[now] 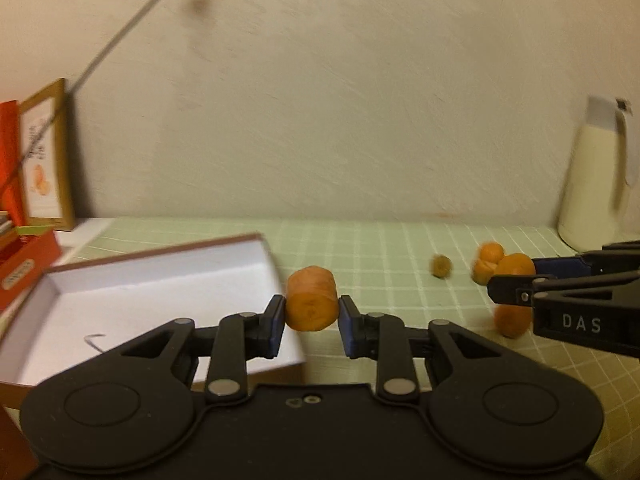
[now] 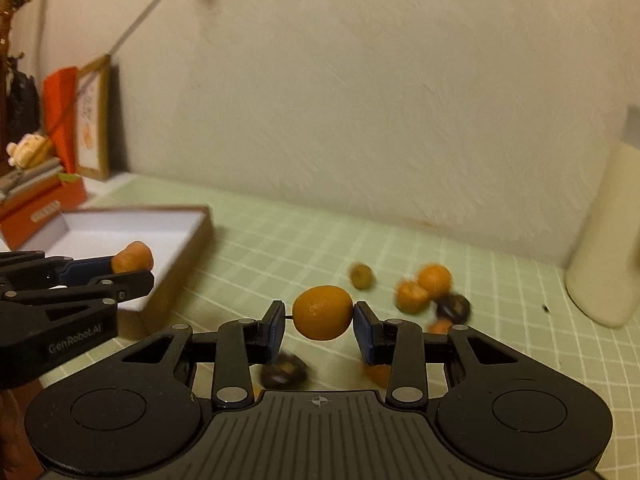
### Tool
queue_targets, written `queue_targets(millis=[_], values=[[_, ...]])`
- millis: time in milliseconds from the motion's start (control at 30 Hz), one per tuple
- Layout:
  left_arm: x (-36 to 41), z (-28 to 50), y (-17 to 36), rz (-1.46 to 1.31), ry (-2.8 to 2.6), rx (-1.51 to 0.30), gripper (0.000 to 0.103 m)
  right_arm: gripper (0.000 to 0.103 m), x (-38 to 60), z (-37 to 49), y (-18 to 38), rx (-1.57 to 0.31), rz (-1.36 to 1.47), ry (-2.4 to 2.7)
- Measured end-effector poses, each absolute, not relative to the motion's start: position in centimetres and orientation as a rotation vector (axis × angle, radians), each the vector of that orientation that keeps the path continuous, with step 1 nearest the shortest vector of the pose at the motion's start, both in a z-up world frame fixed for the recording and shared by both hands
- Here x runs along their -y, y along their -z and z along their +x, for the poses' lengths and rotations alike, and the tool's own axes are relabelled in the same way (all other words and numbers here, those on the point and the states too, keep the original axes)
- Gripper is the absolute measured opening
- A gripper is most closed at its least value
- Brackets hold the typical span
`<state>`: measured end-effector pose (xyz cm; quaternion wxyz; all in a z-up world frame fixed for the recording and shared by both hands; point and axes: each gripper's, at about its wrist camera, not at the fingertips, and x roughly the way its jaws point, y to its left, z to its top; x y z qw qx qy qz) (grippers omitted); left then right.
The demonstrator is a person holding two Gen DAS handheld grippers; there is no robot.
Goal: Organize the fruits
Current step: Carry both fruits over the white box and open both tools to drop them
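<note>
My left gripper (image 1: 312, 314) is shut on an orange cylindrical fruit piece (image 1: 311, 303) and holds it in the air beside the right edge of an open white-lined box (image 1: 120, 280). It also shows in the right wrist view (image 2: 132, 264), over the box (image 2: 120, 228). My right gripper (image 2: 320, 318) is shut on a round orange fruit (image 2: 322, 312) and holds it above the green checked cloth (image 2: 280, 240). Loose fruits lie on the cloth: orange ones (image 2: 424, 286), a small olive-green one (image 2: 362, 276) and dark ones (image 2: 454, 306).
A cream jug (image 1: 592, 184) stands at the back right by the wall. A framed picture (image 1: 44, 160) and red boxes (image 1: 20, 268) stand at the back left. A thin rod (image 1: 120, 40) leans across the wall.
</note>
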<state>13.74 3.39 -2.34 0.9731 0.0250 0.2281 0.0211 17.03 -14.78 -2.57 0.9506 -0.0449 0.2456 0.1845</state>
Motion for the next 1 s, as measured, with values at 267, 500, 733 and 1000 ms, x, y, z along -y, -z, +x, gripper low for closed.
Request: queue_targets(millis=[267, 500, 733, 1000], values=[[-10.3, 12.2, 0.3, 0.011, -0.189, -0.427, 0.019, 0.038, 8.8, 15.8, 0.6, -0.414, -0.111, -0.517], [-15.5, 11.1, -0.2, 0.001, -0.314, -0.420, 0.019, 0.038, 4.1, 16.5, -0.2, -0.369, -0.131, -0.598], [-19.5, 10.5, 0.1, -0.034, -0.403, -0.433, 0.019, 0.038, 1.1, 17.9, 0.0, -0.363, -0.140, -0.643], [-22.3, 9.8, 0.6, -0.052, -0.476, -0.456, 0.019, 0.038, -0.4, 19.8, 0.9, -0.388, -0.141, -0.660]])
